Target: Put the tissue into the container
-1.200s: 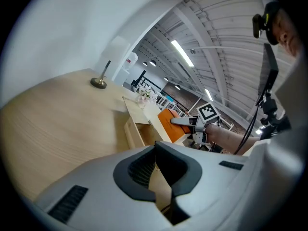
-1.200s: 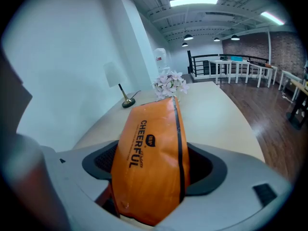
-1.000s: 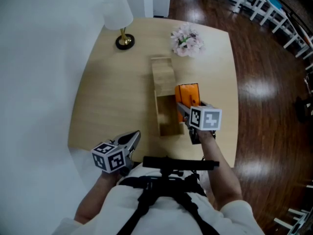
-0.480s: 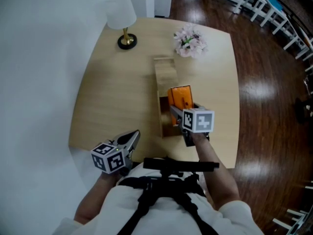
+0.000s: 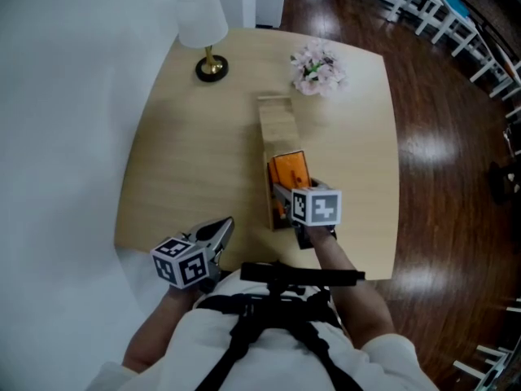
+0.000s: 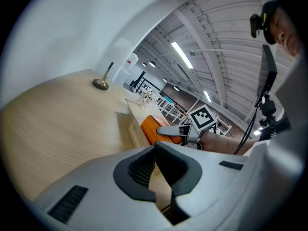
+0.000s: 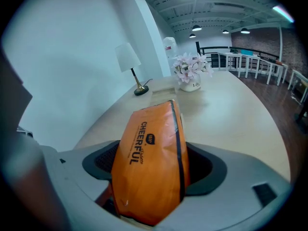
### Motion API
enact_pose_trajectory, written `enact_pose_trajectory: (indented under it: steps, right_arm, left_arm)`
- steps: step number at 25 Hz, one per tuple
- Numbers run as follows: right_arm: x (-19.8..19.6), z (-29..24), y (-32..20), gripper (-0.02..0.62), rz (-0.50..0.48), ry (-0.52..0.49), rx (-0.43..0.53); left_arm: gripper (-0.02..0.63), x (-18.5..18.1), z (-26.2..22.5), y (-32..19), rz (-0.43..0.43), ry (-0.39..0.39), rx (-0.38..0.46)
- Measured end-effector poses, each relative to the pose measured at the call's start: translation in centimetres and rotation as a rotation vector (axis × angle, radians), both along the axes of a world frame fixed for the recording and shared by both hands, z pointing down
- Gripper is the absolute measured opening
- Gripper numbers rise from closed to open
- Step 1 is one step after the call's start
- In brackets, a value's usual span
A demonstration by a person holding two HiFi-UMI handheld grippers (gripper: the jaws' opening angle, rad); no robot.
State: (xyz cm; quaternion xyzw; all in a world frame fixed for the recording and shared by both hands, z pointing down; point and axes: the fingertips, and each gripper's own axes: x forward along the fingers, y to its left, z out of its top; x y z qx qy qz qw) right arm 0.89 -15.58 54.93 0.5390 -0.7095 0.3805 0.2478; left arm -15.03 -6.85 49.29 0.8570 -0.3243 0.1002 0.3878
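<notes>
One tissue pack (image 5: 288,168) is clamped in the right tongs (image 5: 282,192); left tongs (image 5: 221,230) closed, empty. Lower it squarely into the wooden container (image 5: 275,119).

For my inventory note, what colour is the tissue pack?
Orange tissue pack, black print; clearest in right gripper view.

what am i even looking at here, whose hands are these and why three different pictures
No robot here: a person holds a hand-held claw in each hand. The head view comes from a camera on the person's head, looking down at a wooden table. The other two come from cameras riding on each claw. On the table stand a lamp, a pot of flowers and a long wooden container. The right claw grips an orange tissue pack at the container's near end. The left claw is shut and empty, by the table's near edge.
</notes>
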Motion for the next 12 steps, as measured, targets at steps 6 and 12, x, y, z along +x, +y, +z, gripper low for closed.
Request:
enact_pose_trajectory:
  steps: [6, 12]
  right_arm:
    - [-0.3, 0.7, -0.3, 0.414, 0.020, 0.026, 0.007]
    - [-0.4, 1.9, -0.1, 0.413, 0.053, 0.001, -0.005]
  left_arm:
    - [-0.006, 0.1, 0.2, -0.1, 0.021, -0.002, -0.004]
    - [-0.006, -0.1, 0.3, 0.0, 0.025, -0.009, -0.009]
